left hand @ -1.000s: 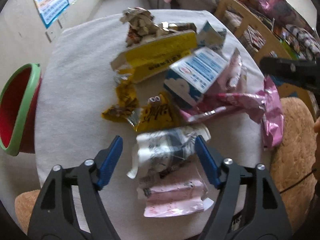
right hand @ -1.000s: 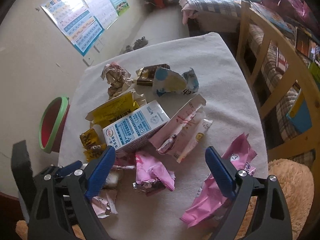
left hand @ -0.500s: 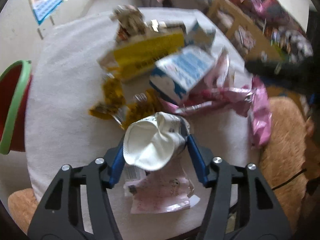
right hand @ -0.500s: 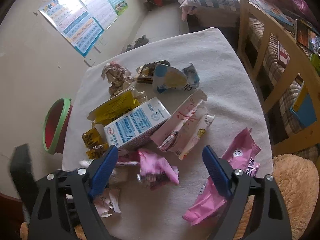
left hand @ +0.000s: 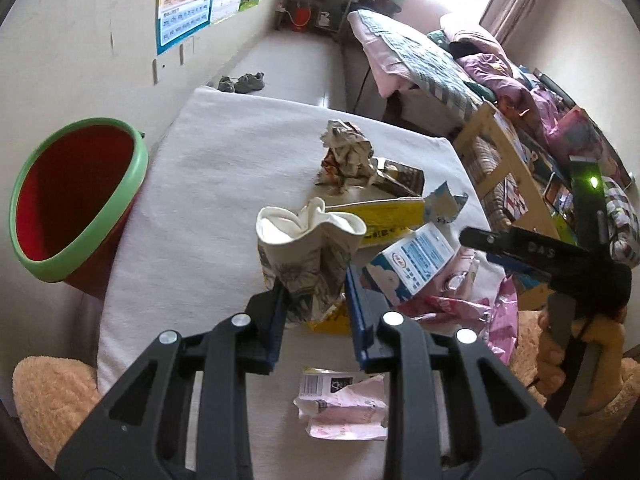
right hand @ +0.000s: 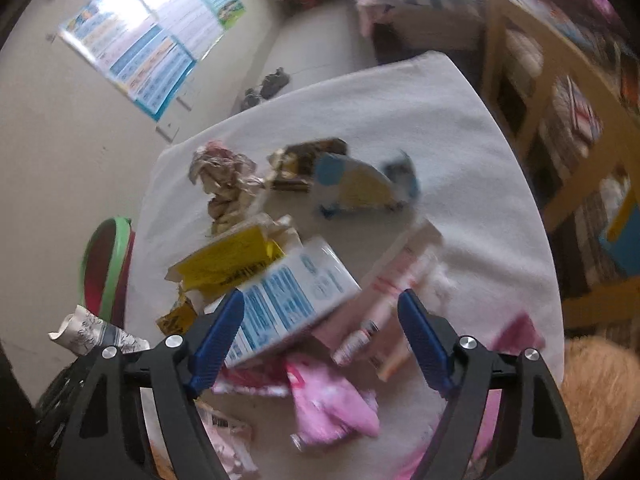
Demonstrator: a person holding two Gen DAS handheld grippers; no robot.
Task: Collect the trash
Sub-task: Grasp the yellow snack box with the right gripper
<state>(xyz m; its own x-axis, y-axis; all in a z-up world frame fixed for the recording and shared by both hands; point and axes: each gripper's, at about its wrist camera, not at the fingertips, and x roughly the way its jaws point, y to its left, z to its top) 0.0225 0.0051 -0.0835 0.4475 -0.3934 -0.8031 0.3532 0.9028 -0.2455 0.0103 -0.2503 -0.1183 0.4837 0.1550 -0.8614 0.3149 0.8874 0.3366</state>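
Note:
My left gripper [left hand: 314, 280] is closing on a crushed white paper cup [left hand: 308, 240]; both pads press its printed lower part and it hangs above the white-covered table [left hand: 224, 152]. The cup also shows at the left edge of the right wrist view [right hand: 92, 332]. A red bin with a green rim [left hand: 76, 200] stands left of the table. My right gripper [right hand: 320, 300] hovers over the trash pile with its jaws closing and nothing pressed between them. A blue-and-white milk carton [right hand: 288, 300] and a pink wrapper [right hand: 332, 404] lie under it.
A yellow box [right hand: 228, 260], crumpled paper [left hand: 346, 152], a torn blue carton [right hand: 360, 184] and a flat pink wrapper [left hand: 344, 412] lie on the table. A wooden bed frame [left hand: 500, 160] stands to the right, with fuzzy tan cushions [left hand: 52, 400] at the near corners.
The left jaws closed on the paper cup and lifted it off the table, turning toward the bin. The right gripper moved forward over the milk carton and narrowed a little.

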